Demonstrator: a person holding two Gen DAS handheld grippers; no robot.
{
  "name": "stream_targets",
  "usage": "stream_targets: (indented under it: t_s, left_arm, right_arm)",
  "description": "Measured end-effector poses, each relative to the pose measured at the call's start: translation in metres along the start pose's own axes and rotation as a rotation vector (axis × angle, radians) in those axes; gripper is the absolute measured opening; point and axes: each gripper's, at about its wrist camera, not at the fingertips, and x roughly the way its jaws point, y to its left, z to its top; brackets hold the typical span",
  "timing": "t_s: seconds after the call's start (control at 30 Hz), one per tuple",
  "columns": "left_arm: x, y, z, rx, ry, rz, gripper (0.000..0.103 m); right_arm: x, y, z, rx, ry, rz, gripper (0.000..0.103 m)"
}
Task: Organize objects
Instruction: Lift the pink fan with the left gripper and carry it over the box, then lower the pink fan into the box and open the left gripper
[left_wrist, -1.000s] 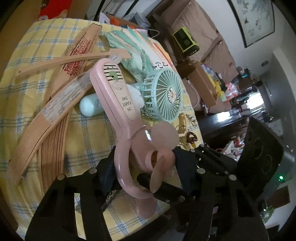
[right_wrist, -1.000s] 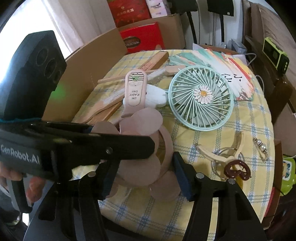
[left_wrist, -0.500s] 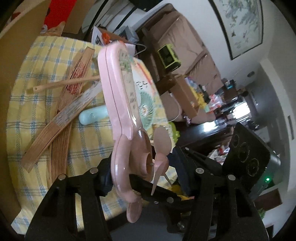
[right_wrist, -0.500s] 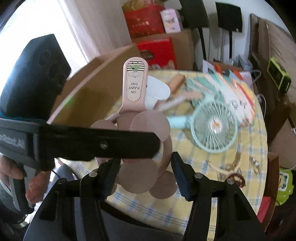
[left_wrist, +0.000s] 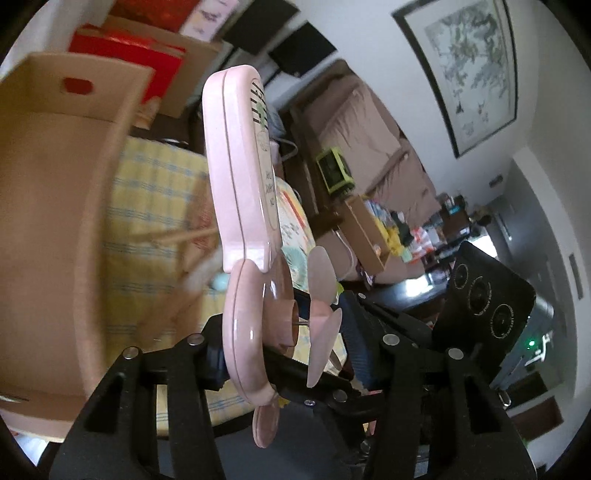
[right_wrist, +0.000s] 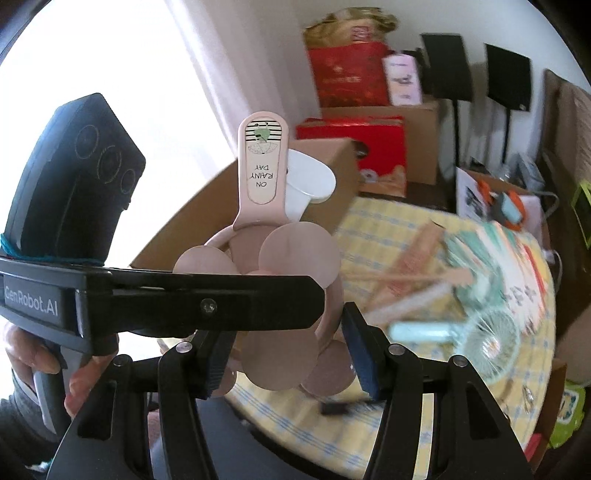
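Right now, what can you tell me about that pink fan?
The pink fan looks like smooth, glossy plastic. It has a flat handle with a striped cartoon sticker and upside-down words "ON RAINY DAY", a ring-shaped head and round, soft-looking blades. It is up in the air, handle pointing up, above the checked tablecloth. The left claw and the right claw both surround its head; the left has just been closing.
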Motion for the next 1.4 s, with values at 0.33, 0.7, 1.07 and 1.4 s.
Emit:
stream_targets:
  t_s: [0.33,0.7,1.07,1.4]
  left_arm:
    - [-0.057,0.061,0.01,-0.087,-0.065,0.067,0.046]
    - [-0.071,0.141,0.004,-0.205,-0.028,0.073,0.053]
    - [-0.041,0.177,-0.003,-0.281,0.053,0.067,0.071]
    - [-0.062,0.192,-0.008,-0.314,0.026,0.201,0.084]
  right_arm:
    - [0.062,0.062,0.035,-0.068,0.067,0.109,0.058]
    - [0.136,0.105,0.043,-0.177,0.199,0.104,0.058]
    - [0.16,0.106,0.031,-0.222,0.295,0.052,0.06]
    - [0.181,0.127,0.02,-0.429,0.378,-0.093,0.06]
